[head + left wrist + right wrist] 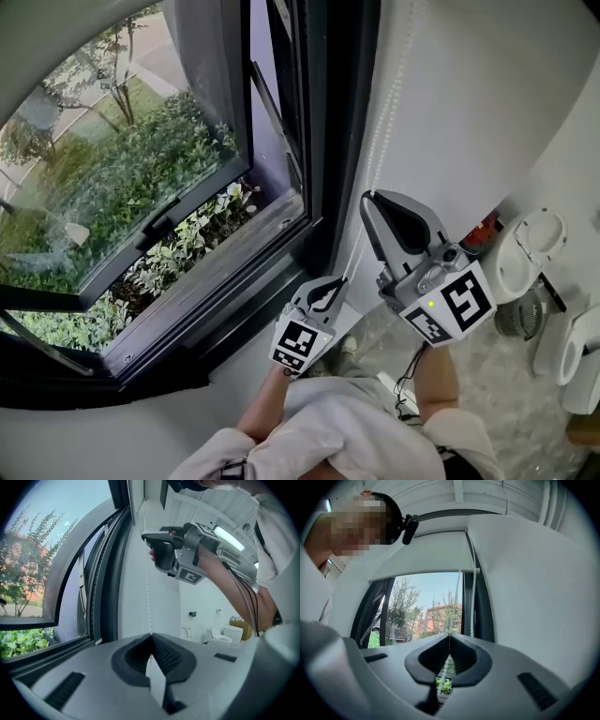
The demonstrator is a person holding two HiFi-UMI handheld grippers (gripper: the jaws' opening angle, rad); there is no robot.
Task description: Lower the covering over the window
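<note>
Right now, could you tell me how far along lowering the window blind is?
Done: the left gripper and, higher up, the right gripper are each shut on the bead chain. In hand: the pull on it. Left: nearly everything; the blind covers only the top of the window.

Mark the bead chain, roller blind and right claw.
bead chain [473, 597], right gripper view, on the loose hanging strand.
roller blind [424, 555], right gripper view, middle of its white fabric.
right claw [450, 635], right gripper view, tips shut on the chain.
</note>
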